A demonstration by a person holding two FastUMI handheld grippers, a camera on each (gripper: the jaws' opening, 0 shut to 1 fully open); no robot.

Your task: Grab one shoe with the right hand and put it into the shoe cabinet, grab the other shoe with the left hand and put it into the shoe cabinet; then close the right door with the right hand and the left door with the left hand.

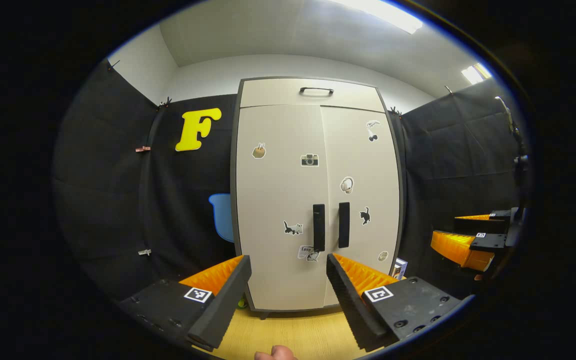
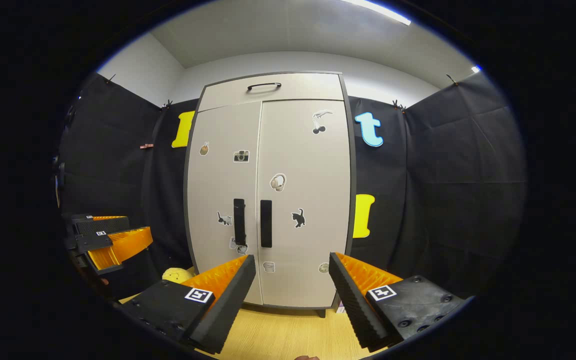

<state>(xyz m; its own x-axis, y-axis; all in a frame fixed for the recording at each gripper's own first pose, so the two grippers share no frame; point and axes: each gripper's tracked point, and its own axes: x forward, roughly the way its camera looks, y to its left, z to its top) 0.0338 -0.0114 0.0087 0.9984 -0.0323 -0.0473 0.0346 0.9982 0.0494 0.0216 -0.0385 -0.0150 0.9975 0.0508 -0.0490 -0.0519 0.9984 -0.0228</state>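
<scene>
Shoe cabinet doors shut — both grippers' fingers spread, facing it.

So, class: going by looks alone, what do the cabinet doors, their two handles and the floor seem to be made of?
Cabinet doors: probably laminated board, matt beige; flat, even, no grain, stickers lying smooth.
Door handles: black plastic or coated metal, hard to tell; plain upright bars, dull sheen.
Floor: wood or wood-look laminate, pale yellow with faint streaks like grain.

Beige shoe cabinet, upright, both doors shut (stickered)
</scene>
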